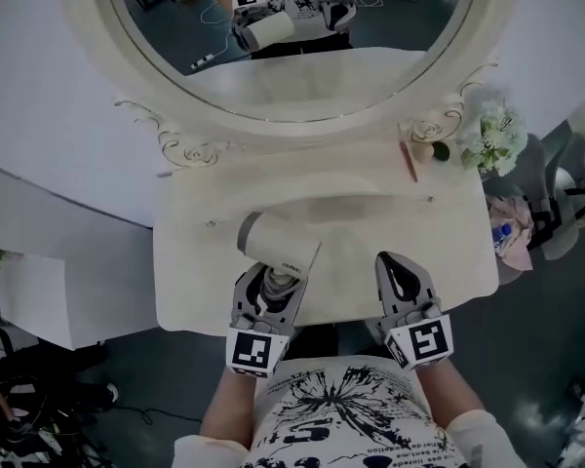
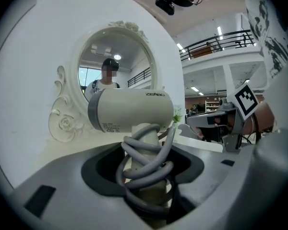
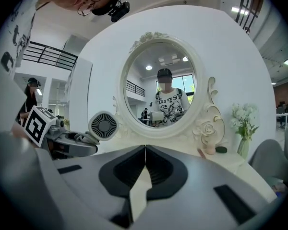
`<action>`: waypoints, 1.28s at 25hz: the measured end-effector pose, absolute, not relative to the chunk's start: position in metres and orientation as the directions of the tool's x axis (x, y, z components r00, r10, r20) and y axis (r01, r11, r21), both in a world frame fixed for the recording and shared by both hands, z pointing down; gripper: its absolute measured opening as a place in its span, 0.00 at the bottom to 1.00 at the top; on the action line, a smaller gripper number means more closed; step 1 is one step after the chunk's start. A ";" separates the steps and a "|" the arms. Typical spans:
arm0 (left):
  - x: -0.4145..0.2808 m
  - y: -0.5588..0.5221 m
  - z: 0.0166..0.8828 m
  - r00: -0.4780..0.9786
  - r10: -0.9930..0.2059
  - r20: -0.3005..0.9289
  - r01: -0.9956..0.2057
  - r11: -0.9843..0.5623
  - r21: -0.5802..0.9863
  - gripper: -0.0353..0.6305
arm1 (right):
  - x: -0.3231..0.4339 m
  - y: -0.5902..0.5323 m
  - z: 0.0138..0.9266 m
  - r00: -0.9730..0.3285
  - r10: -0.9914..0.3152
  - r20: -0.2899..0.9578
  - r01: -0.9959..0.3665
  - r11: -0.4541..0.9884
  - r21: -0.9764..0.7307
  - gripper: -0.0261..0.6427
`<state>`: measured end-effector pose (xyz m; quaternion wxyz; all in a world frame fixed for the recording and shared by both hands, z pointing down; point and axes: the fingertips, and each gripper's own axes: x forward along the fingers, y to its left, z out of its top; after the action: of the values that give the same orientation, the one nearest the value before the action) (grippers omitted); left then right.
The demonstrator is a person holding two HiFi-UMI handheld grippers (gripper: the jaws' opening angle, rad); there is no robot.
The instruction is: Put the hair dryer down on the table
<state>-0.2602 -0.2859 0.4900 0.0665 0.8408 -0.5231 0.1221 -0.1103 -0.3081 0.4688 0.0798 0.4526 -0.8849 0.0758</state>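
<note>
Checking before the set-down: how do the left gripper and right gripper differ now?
The left gripper has its jaws wide; the right gripper has them together. The left gripper grips the hair dryer by its cord-wrapped handle; the right gripper holds nothing. Both point at the mirror across the table.

Ahead of your right claw stands a cream vanity table with an oval, carved-frame mirror, backed by a curved white wall. To that claw's right you have white flowers at the table's far corner, with dark grey floor beyond. High to its left runs a black-railed balcony, and strip lights glow high to its right.
</note>
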 end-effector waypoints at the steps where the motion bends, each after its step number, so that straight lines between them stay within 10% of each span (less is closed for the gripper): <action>1: -0.259 -0.287 0.500 0.435 -0.850 0.298 -0.888 -0.460 -0.015 0.43 | -0.111 -0.309 0.476 -0.572 -0.791 0.218 -0.817 0.573 -0.066 0.07; 32: -0.228 -0.309 0.670 0.482 -0.496 0.722 -0.778 -0.622 0.092 0.43 | -0.114 -0.320 0.550 -0.498 -0.786 0.366 -0.863 0.490 -0.122 0.07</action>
<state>-0.2280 -0.3085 0.6695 0.2091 0.8350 -0.3814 0.3371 -0.1139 -0.3205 0.5501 0.1318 0.4835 -0.8529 0.1463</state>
